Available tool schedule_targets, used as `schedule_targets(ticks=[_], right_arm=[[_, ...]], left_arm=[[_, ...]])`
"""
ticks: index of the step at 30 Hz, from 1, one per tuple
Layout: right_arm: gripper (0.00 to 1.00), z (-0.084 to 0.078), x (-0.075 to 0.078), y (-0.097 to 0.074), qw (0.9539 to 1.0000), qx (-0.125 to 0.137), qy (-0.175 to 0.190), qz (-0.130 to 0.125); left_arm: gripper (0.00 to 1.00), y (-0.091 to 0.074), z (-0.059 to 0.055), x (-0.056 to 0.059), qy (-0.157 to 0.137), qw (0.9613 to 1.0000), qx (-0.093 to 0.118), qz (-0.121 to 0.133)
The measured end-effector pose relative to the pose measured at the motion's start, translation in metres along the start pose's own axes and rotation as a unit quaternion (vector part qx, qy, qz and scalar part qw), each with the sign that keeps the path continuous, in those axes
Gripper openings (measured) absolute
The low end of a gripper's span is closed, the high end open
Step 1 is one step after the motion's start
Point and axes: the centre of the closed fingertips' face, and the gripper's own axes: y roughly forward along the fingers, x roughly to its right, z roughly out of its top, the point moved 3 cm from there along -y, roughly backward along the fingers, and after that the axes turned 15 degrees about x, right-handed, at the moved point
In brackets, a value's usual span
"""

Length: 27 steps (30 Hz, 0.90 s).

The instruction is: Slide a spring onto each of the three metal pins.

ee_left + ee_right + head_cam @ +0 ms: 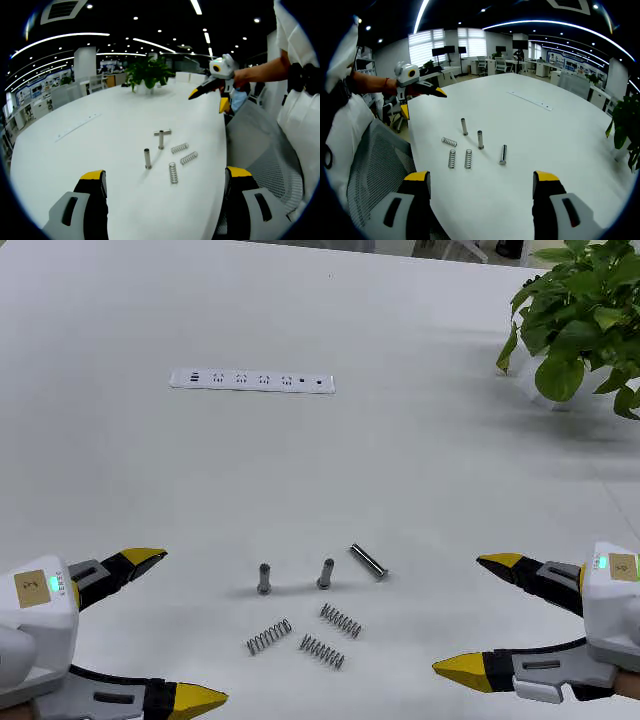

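Three metal pins rest on the white table (420, 470): two stand upright (264, 578) (325, 573), and a third (368, 561) lies flat to their right. In front of them lie three loose springs (269, 636) (321, 651) (340, 620), none of them on a pin. My left gripper (175, 630) is open at the near left, and my right gripper (470, 615) is open at the near right. Both are clear of the parts and hold nothing. The left gripper view shows the pins (147, 158) and springs (188, 157) ahead of its open gripper (165, 175). The right gripper view shows them (480, 139) (452, 158) beyond its open gripper (481, 176).
A white power strip (252, 381) lies flat farther back on the table. A potted plant (580, 320) stands at the far right. A mesh chair (380, 165) sits at the table's near edge.
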Motion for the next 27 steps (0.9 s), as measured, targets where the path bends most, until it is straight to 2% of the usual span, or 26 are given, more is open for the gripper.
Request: schedule_targets(ticks=[5,14,17,27], right_arm=[[0.85,0.003,-0.001,-0.003,1.0,0.006,0.001,-0.006],[0.85,-0.001,0.0,-0.005,0.9999,0.009,0.007,-0.013],[0.85,-0.003,0.0,-0.002,0.9999,0.009,0.01,-0.01],[0.84,-0.002,0.004,0.006,1.0,0.003,0.005,0.001]], left_arm=[[1.0,0.003,0.003,0.001,0.003,1.0,0.0,-0.005],[1.0,0.003,0.0,0.0,0.002,0.9999,-0.007,-0.012],[1.0,0.003,-0.003,-0.003,0.001,0.9999,-0.007,-0.01],[1.0,0.004,-0.005,-0.001,-0.006,0.9999,-0.006,-0.006]])
